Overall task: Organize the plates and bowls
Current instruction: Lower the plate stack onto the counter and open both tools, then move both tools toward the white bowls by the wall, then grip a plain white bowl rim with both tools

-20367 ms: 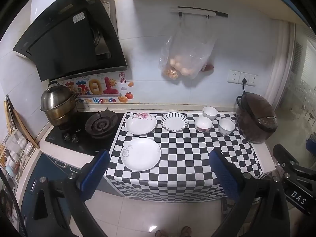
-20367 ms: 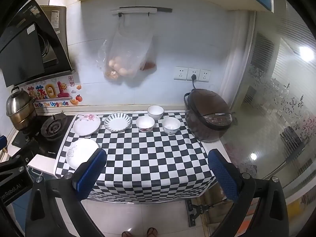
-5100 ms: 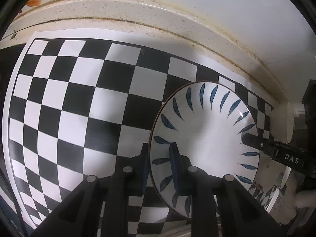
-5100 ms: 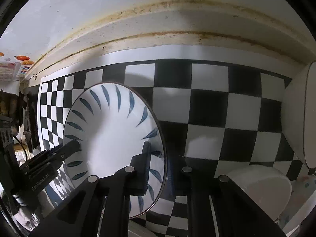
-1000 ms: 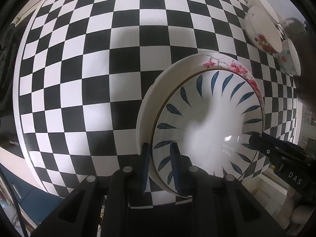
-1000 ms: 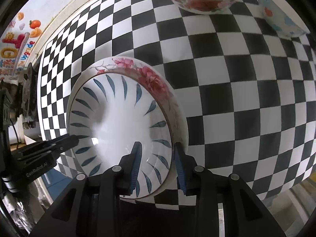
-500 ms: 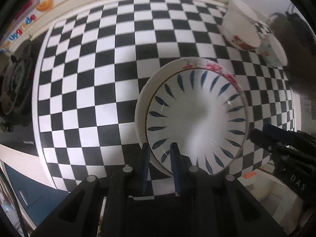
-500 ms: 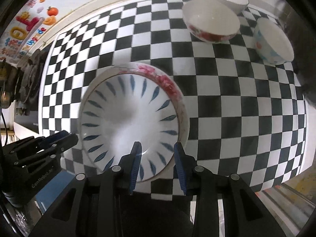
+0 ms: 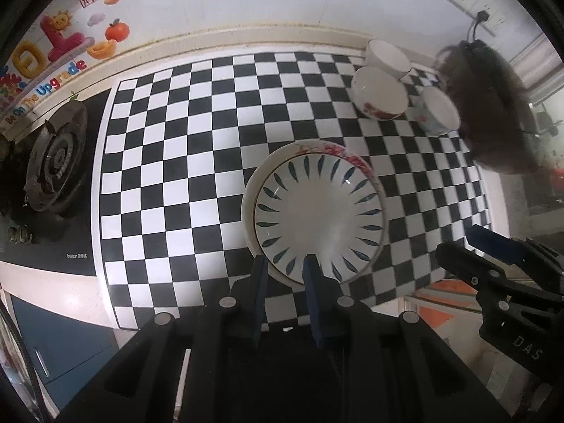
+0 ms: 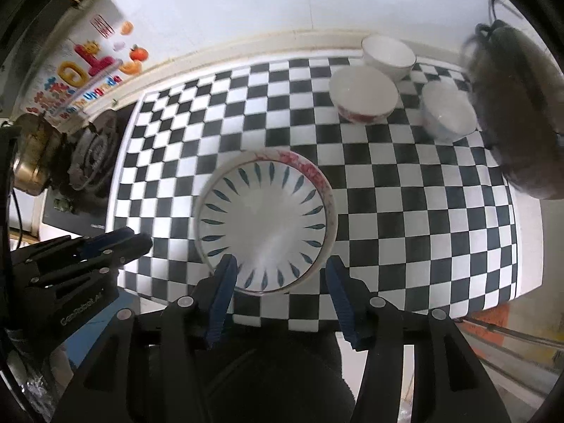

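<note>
A blue-leaf plate (image 9: 319,211) (image 10: 264,225) lies stacked on a floral plate (image 9: 335,149) (image 10: 299,160) near the front of the checkered counter (image 9: 176,141) (image 10: 405,211). Three bowls (image 9: 379,93) (image 10: 363,93) cluster at the back right. My left gripper (image 9: 284,271) hangs above the stack's near rim, its jaws almost together with nothing between them. My right gripper (image 10: 279,268) also hovers above the near rim. Its jaws are opening and hold nothing. Each gripper shows at the edge of the other's view, the right gripper (image 9: 493,268) and the left gripper (image 10: 88,250).
A dark rice cooker (image 9: 493,112) (image 10: 521,116) stands right of the bowls. A gas burner (image 9: 56,162) (image 10: 91,151) and a steel pot (image 10: 31,155) sit left of the counter. The counter's front edge runs just below the plates, with floor beyond.
Both grippers have risen away from the stacked plates, which stay on the counter and look smaller. The right jaws have spread wider. The left jaws keep the same narrow gap.
</note>
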{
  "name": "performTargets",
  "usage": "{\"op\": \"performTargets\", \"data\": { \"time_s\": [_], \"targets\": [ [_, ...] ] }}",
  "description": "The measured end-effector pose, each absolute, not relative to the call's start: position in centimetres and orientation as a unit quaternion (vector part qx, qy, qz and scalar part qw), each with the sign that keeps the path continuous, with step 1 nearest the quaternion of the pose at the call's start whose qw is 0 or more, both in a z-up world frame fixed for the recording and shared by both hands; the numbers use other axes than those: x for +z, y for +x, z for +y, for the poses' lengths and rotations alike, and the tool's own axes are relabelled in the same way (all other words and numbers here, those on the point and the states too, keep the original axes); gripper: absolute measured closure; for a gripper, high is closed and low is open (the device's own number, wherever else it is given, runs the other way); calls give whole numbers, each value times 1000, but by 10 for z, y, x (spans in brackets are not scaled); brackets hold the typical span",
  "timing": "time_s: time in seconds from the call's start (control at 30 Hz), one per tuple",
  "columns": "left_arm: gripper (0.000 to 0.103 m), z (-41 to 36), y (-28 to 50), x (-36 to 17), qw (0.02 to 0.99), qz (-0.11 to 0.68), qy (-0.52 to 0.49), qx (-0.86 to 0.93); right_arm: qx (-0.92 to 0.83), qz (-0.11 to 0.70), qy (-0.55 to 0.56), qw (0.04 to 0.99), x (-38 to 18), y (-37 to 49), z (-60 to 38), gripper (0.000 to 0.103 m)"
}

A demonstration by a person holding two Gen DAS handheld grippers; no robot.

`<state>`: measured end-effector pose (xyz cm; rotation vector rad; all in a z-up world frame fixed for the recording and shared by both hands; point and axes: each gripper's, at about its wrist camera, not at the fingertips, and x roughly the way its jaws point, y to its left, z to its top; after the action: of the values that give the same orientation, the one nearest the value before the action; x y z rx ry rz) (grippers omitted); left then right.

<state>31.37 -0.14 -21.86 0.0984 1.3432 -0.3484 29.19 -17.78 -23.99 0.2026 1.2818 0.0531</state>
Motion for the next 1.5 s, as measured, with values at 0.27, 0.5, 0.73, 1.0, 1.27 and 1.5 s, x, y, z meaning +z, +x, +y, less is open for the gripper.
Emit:
{"op": "performTargets", "data": {
  "time_s": [0.27,0.5,0.73,1.0,1.27,1.5],
  "targets": [
    [84,7,293,-185,782,594,52,-182,20,574,106,812,-203,264,-170,47],
    [84,7,289,-178,785,586,49,-194,11,567,118,815,-192,256,-170,47],
    [74,-11,319,-184,790,583,3,-193,7,552,162,818,-198,271,-203,25],
    [74,-76,410,-205,797,579,-19,-170,-33,540,207,815,-240,345,-303,25],
    [74,-148,515,-293,727,666,-71,-152,-13,595,221,772,-332,470,-375,38],
    [74,-191,566,-351,684,708,-98,-149,8,649,207,732,-400,532,-388,67]
  ]
}}
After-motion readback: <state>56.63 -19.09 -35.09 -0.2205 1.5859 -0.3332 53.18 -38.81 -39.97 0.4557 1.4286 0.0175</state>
